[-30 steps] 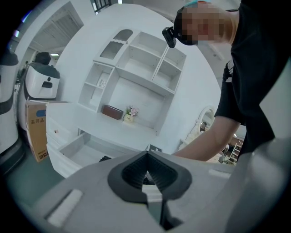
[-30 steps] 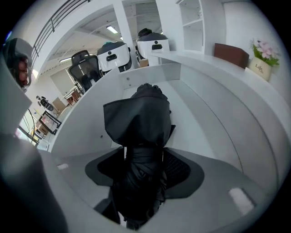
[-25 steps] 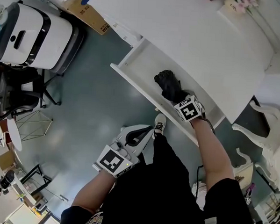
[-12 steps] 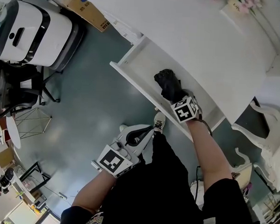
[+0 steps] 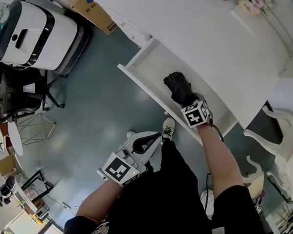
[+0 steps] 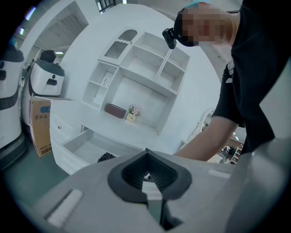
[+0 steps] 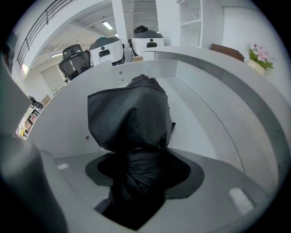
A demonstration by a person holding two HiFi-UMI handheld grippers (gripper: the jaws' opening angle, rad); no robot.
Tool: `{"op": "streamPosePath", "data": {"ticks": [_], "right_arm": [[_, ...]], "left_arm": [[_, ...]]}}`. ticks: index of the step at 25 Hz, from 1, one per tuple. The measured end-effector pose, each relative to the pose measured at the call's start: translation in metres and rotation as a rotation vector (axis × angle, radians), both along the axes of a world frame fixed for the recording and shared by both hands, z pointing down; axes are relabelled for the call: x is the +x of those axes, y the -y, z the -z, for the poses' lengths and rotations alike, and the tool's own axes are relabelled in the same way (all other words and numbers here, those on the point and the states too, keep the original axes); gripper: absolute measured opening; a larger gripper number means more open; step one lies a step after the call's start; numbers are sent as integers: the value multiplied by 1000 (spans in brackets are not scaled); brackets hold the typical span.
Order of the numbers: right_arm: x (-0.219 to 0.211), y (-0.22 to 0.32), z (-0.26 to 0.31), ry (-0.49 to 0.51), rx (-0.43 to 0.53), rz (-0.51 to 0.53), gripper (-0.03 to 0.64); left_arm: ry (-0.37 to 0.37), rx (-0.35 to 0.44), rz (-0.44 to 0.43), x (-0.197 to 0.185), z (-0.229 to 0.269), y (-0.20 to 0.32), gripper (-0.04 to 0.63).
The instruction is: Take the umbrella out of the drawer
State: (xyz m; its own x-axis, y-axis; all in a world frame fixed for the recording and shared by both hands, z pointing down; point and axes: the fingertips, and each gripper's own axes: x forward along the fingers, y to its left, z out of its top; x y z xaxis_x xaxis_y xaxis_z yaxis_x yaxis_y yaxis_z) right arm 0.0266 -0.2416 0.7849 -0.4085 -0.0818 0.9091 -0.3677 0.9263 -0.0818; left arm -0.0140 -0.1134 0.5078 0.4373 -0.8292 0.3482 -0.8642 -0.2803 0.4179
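Note:
A folded black umbrella (image 5: 176, 86) lies in the open white drawer (image 5: 150, 60) under the white desk, in the head view. My right gripper (image 5: 187, 100) reaches into the drawer and is shut on the umbrella's near end. In the right gripper view the black fabric (image 7: 132, 116) bulges out between the jaws of the right gripper (image 7: 136, 166), above the drawer floor (image 7: 195, 109). My left gripper (image 5: 149, 138) hangs over the floor beside my leg, shut and holding nothing. The left gripper view looks past the left gripper (image 6: 146, 155) at the drawer (image 6: 79, 145) and the umbrella (image 6: 106, 157).
The white desk top (image 5: 205, 29) runs above the drawer. A cardboard box (image 5: 93, 6), a white machine (image 5: 36, 30) and a black office chair (image 5: 10, 92) stand at the left. A white ornate chair (image 5: 277, 140) is at the right. My shoe (image 5: 168, 129) is just below the drawer front.
Hardly anything differs: the right gripper stays shut on the umbrella inside the drawer, shifting only slightly. The left gripper has not moved.

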Motion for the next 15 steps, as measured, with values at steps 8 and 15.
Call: {"op": "streamPosePath", "data": {"ticks": [8,15], "right_arm": [[-1,1,23,73,4,-22,282],[-12,1,97,254,75,-112,284]], "left_arm": [[20,37,9,-12,11,-13,0],[25,62,-3,-22,25,-25,0]]}}
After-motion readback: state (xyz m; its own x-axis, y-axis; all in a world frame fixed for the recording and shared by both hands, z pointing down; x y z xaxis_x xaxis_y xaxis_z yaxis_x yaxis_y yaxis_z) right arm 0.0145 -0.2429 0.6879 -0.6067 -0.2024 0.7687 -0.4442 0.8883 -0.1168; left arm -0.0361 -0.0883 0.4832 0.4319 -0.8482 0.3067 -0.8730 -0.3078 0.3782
